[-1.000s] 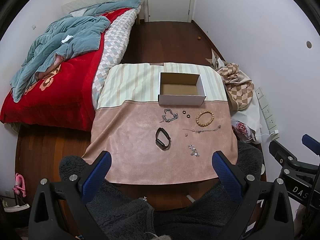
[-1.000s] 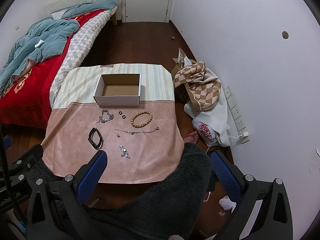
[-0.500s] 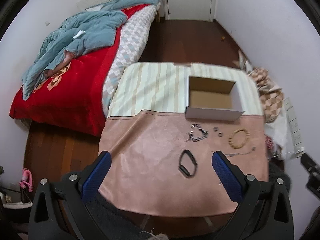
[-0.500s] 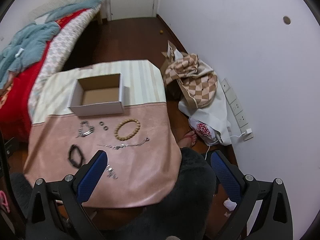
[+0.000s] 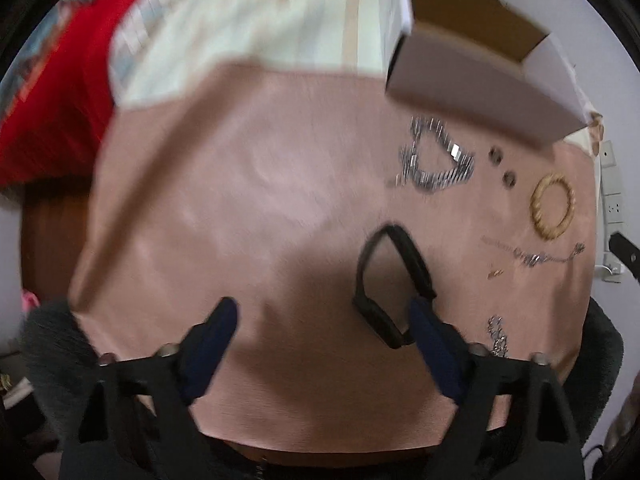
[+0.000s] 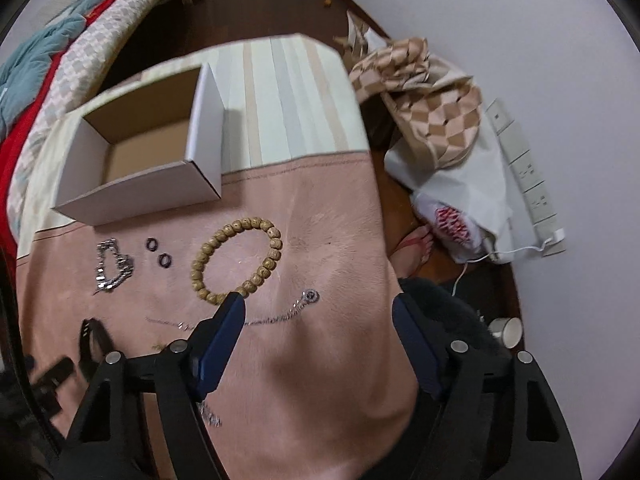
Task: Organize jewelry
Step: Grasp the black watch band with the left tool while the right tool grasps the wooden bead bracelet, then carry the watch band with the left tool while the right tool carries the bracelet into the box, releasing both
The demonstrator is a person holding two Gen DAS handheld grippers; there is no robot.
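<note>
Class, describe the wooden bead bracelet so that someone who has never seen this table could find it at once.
Start at the open white cardboard box on the cloth-covered table. Just in front of the box's right corner, on the pink part of the cloth, lies the wooden bead bracelet. It is the only tan ring of round beads; its neighbours are two small dark rings and silver chains.

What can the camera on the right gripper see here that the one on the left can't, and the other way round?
Only the right wrist view shows the checkered bag by the wall, a bare foot and a small cup on the floor. Only the left wrist view shows the whole black band, beside the open left gripper. Both show the cardboard box, the bead bracelet and the silver chain bracelet.
</note>
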